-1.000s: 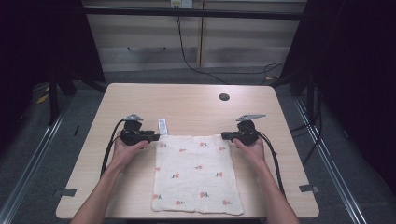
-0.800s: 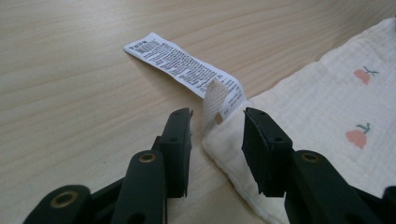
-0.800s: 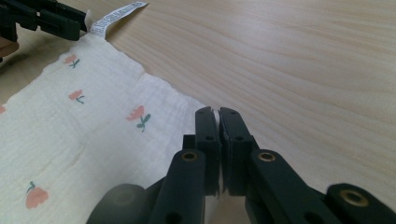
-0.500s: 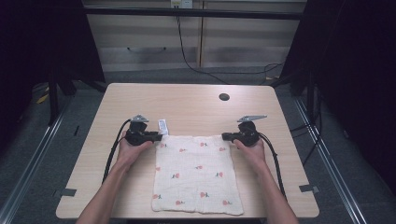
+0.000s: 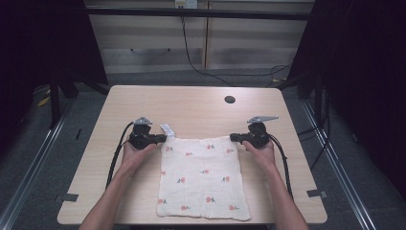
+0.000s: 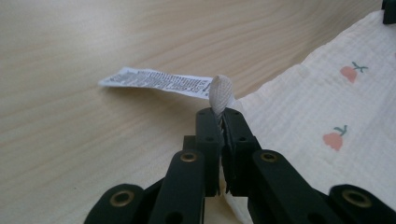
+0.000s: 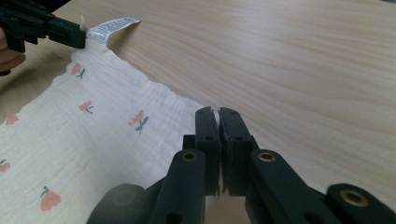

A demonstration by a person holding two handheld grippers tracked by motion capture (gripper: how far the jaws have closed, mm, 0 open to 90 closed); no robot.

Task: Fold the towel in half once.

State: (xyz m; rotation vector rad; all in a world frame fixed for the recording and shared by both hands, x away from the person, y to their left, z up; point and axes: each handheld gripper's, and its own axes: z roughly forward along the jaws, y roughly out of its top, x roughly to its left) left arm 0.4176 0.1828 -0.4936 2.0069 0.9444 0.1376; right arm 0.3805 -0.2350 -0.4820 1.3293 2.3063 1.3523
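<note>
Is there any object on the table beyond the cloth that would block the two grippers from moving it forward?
Nothing visible blocks it. Beyond the cloth, held by the left gripper and right gripper, lies bare table; only a dark round hole sits near the far edge.

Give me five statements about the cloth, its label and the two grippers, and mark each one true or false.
1. The left gripper is shut on a corner of the cloth. True; its jaws have just been closing, and a white loop at that corner now stands between them.
2. The cloth is plain white. False: it is cream with small red flowers.
3. The care label lies flat on the table beside the left gripper's corner. True.
4. The right gripper hovers far from the cloth. False: it is shut at the cloth's other far corner.
5. The cloth is crumpled in a heap. False: it lies spread flat on the table.
</note>
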